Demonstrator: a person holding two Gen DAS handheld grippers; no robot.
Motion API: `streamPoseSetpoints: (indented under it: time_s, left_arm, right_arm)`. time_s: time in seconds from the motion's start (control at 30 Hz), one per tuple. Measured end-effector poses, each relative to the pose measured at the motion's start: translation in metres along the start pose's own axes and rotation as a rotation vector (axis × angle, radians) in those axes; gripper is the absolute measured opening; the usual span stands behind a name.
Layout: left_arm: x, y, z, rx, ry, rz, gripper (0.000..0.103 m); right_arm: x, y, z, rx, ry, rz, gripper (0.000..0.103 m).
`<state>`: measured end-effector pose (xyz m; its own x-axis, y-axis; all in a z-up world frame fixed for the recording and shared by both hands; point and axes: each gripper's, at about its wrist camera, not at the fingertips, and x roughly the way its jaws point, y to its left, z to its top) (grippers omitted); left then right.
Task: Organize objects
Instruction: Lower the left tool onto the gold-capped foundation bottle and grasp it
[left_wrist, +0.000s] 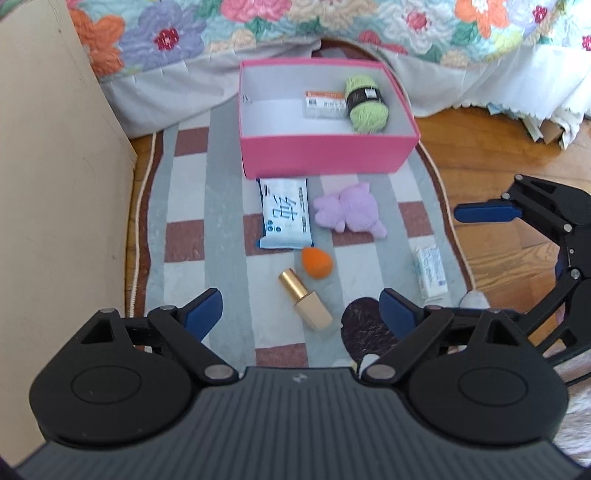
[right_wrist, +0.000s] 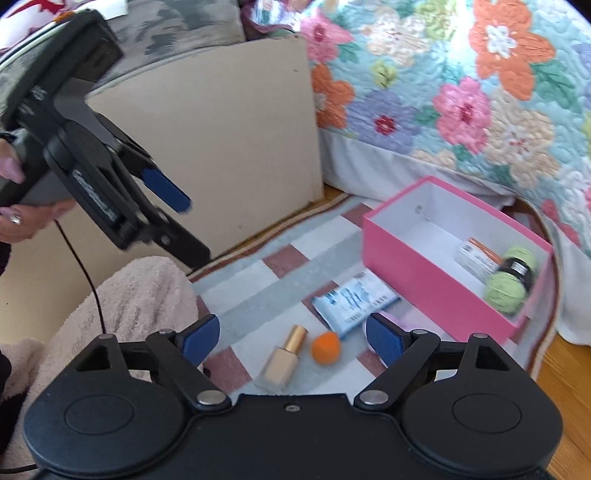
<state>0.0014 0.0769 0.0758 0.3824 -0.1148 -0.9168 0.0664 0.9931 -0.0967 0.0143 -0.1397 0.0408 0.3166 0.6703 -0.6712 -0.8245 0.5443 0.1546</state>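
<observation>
On a striped rug stands an open pink box (left_wrist: 325, 155) holding a green yarn ball (left_wrist: 365, 105) and a small orange-and-white packet (left_wrist: 325, 105). In front of it lie a blue-white wipes pack (left_wrist: 284, 214), a purple plush toy (left_wrist: 351, 208), an orange sponge (left_wrist: 316, 263), a gold-capped bottle (left_wrist: 306, 299) and a small white pack (left_wrist: 430, 273). My left gripper (left_wrist: 301, 301) hovers open above the bottle, nothing between its fingers. My right gripper (right_wrist: 291, 328) is open too, over the bottle (right_wrist: 286, 356) and sponge (right_wrist: 325, 347); the plush is mostly hidden behind its right finger.
A tall beige panel (left_wrist: 55, 184) stands at the rug's left. A bed with a floral quilt (right_wrist: 461, 92) rises behind the box (right_wrist: 424, 273). Wooden floor (left_wrist: 480, 166) lies to the right. A fluffy pale fabric (right_wrist: 129, 295) and a black cable (right_wrist: 88, 280) sit near the person's hand (right_wrist: 22, 218).
</observation>
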Motion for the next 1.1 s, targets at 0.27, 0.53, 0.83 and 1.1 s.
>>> streamPoseSetpoints:
  time_s: [0.27, 0.53, 0.83, 1.1]
  left_arm:
    - [0.047, 0.003, 0.021, 0.011, -0.023, 0.017, 0.096]
    - [0.128, 0.015, 0.014, -0.116, 0.13, -0.103, 0.096]
    - [0.182, 0.031, -0.001, -0.291, 0.184, -0.06, 0.093]
    - [0.204, 0.018, -0.023, -0.339, 0.222, -0.083, 0.057]
  right_arm:
    - [0.062, 0.017, -0.024, -0.096, 0.01, -0.028, 0.093]
    - [0.125, 0.028, -0.05, -0.091, 0.136, -0.004, 0.093]
    - [0.172, 0.005, -0.077, 0.164, 0.276, 0.014, 0.09]
    - [0.17, 0.017, -0.091, 0.11, 0.256, -0.054, 0.05]
